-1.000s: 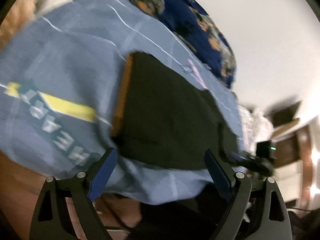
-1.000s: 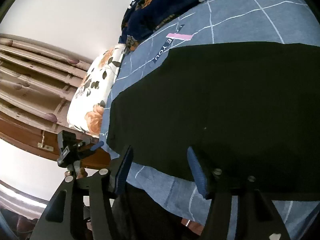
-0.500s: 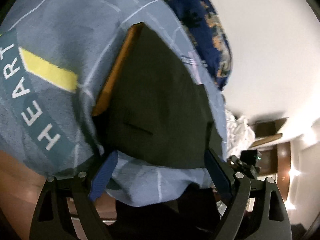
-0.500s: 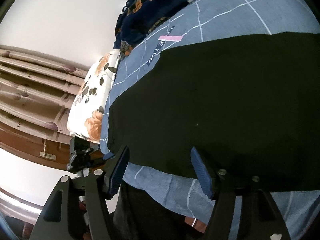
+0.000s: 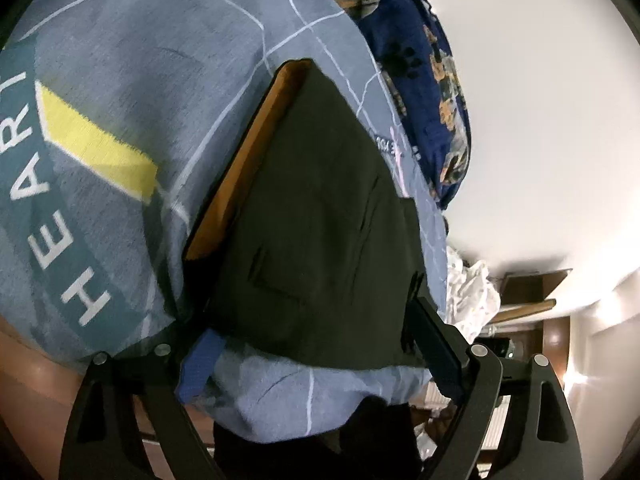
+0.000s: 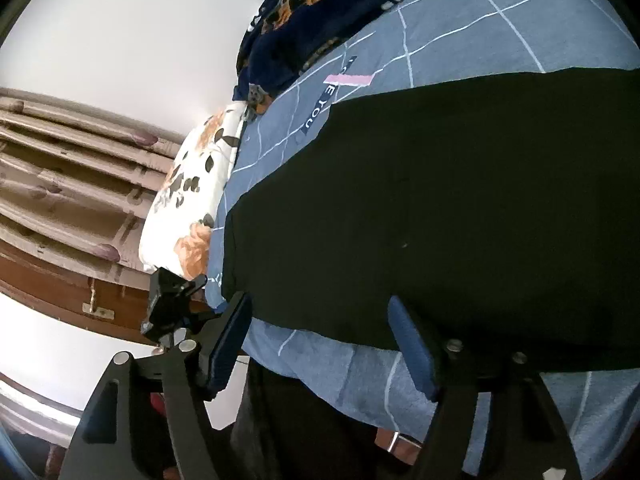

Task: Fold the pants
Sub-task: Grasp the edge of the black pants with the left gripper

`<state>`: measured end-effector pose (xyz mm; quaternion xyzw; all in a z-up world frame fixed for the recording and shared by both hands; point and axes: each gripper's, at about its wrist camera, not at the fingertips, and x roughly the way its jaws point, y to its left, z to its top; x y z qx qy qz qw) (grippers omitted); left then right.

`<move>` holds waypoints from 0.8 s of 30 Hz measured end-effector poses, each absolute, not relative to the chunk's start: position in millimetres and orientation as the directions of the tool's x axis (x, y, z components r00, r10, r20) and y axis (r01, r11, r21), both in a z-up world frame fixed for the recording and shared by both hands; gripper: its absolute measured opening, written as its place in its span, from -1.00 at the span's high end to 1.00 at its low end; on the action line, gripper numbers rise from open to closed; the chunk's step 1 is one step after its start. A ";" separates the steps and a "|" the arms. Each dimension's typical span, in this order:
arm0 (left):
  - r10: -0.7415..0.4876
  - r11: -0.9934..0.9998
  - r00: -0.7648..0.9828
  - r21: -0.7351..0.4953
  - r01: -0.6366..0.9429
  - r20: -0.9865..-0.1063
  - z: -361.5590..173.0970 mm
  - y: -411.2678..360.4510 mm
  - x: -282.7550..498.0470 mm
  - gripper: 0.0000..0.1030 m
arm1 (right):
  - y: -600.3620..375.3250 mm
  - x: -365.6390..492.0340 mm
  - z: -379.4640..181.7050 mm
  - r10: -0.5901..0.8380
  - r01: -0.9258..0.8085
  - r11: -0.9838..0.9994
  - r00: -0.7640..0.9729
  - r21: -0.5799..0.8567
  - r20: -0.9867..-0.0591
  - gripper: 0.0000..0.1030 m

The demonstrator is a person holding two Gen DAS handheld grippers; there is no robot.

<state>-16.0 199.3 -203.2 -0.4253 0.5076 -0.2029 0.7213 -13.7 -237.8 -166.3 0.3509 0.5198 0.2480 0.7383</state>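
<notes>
Jaws of both the left gripper (image 5: 316, 354) and right gripper (image 6: 320, 344) stand wide apart, holding nothing, at the near edge of the dark folded pants (image 5: 320, 240) lying flat on the blue grid-patterned bedsheet (image 6: 460, 32).

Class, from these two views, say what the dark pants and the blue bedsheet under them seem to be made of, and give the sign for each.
Pants: probably a smooth, matte woven cloth; they lie flat with crisp edges and a sewn slit pocket. Bedsheet: likely soft cotton-type fabric, matte; a fine heathered weave shows, with printed white lines, and it drapes over the bed edge.
</notes>
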 end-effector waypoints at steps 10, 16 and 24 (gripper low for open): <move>-0.617 0.692 0.439 -0.716 -0.091 -0.652 -205.9 191.8 -17.7 0.41 | -235.6 -14.6 -174.5 0.732 0.014 0.629 0.326 0.777 -0.598 -0.40; -0.645 0.675 0.489 -0.738 0.003 -0.588 -185.8 187.7 -20.3 0.45 | -235.3 -13.6 -179.8 0.731 0.021 0.631 0.320 0.776 -0.603 -0.41; -0.678 0.593 0.456 -0.795 -0.124 -0.577 -219.1 198.3 -7.9 0.20 | -236.3 -14.4 -180.9 0.735 0.022 0.624 0.321 0.781 -0.597 -0.45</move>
